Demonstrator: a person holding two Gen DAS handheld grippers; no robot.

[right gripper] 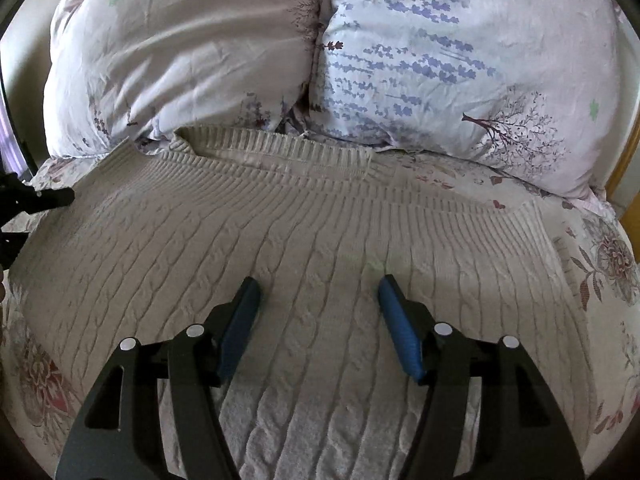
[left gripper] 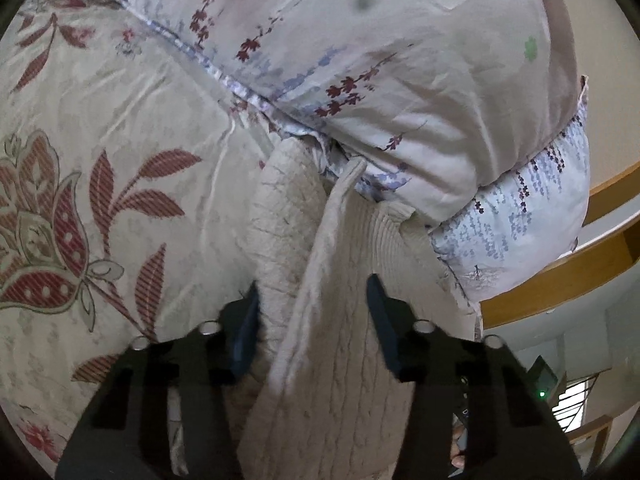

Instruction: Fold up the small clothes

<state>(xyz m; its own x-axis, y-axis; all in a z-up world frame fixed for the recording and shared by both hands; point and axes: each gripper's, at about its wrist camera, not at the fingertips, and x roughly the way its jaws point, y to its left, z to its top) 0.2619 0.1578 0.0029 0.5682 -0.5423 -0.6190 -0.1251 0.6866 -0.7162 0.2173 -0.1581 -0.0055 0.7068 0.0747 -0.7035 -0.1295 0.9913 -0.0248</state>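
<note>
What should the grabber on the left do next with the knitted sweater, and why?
Probably close the left gripper. Its open fingers sit on either side of a raised edge of the cream sweater, so pinching there would hold the edge for folding. The right gripper is open above the flat sweater.

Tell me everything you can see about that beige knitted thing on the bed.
The sweater is a beige cable-knit garment with a ribbed band along its far edge. It lies spread on the floral bedspread, its ribbed edge up against two pillows. In the left wrist view a raised fold of it stands between the open fingers of the left gripper. The right gripper is open over its middle; whether it touches is unclear.
</note>
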